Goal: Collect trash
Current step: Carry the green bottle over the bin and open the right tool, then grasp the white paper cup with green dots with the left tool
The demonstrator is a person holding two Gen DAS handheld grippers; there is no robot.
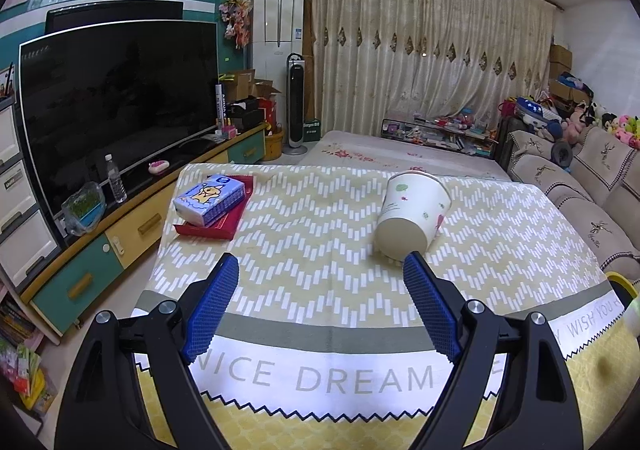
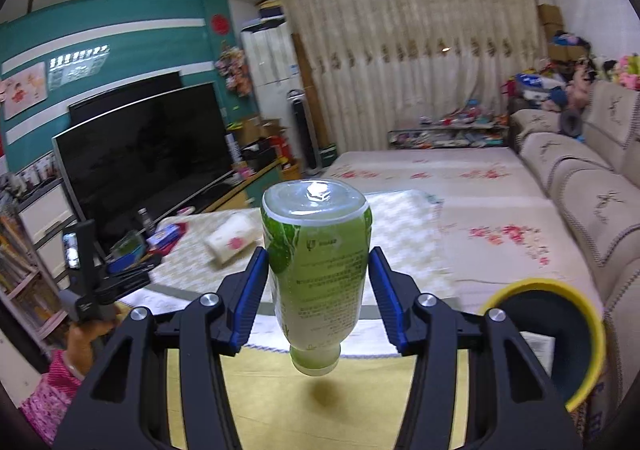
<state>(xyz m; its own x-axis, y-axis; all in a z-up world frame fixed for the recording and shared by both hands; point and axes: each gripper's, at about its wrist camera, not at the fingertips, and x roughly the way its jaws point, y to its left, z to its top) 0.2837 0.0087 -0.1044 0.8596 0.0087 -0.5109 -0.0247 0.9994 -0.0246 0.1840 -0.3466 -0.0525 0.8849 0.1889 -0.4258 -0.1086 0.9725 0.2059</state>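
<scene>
The right gripper is pinching a green bottle upside down, cap end pointing at 6 o'clock, its blue pads pressing both sides; a yellow-rimmed bin is sitting at 4 o'clock from it. The left gripper is hanging spread wide and gripping nothing over the patterned cloth; a paper cup is lying on its side at 1 o'clock, just beyond the right pad; a tissue pack is resting on a red tray at 11 o'clock.
</scene>
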